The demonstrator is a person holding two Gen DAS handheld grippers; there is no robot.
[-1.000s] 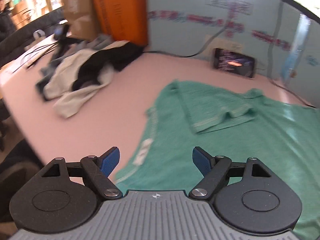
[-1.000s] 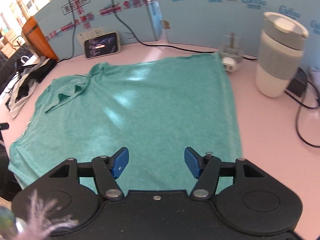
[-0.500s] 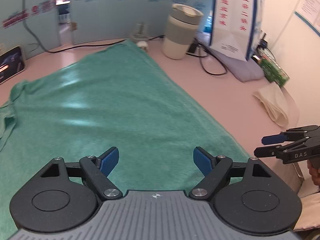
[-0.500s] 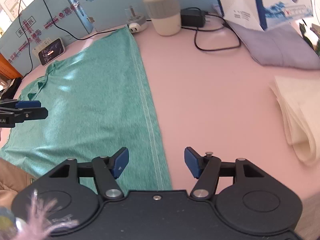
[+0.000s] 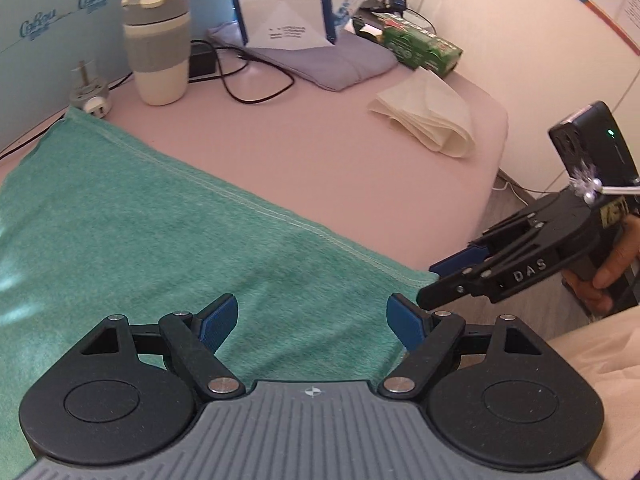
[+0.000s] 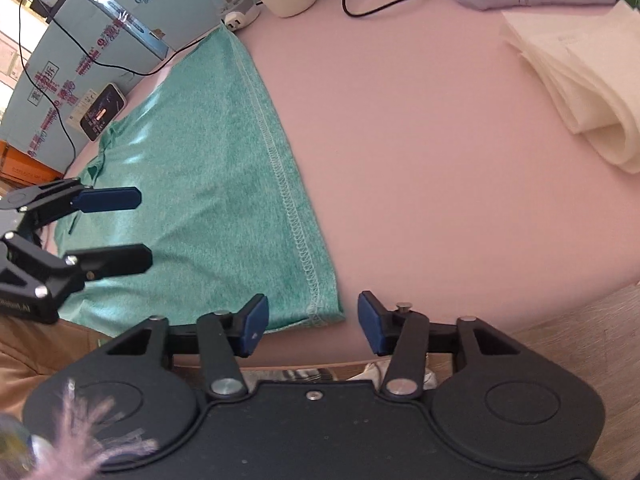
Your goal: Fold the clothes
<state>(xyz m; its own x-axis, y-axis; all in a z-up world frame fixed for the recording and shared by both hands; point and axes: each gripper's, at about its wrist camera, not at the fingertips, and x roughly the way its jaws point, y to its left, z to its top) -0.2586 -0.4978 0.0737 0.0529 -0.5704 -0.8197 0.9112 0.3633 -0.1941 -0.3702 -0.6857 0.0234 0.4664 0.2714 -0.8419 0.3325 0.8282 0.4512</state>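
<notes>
My left claw [image 5: 312, 320] is spread wide, nothing between the blue pads, hovering above the near edge of the green shirt [image 5: 140, 248]. The shirt lies flat on the pink table [image 5: 340, 152], its stitched hem running diagonally across the tabletop to a corner at the table's near edge.

My right claw [image 6: 312, 320] is also released, pads apart, empty, lined up at that same hem corner of the shirt [image 6: 208, 184]; the corner sits just between and ahead of the pads, not gripped. From the left camera, the right claw [image 5: 444, 280] comes in from the side with its tips just beside the corner.

Past the hem, well apart from the shirt: a folded cream cloth [image 5: 428, 116], a lidded cup [image 5: 158, 44], a black cable [image 5: 256, 80], a folded lavender cloth [image 5: 332, 60]. A phone [image 6: 102, 110] stands near the shirt's collar end.
</notes>
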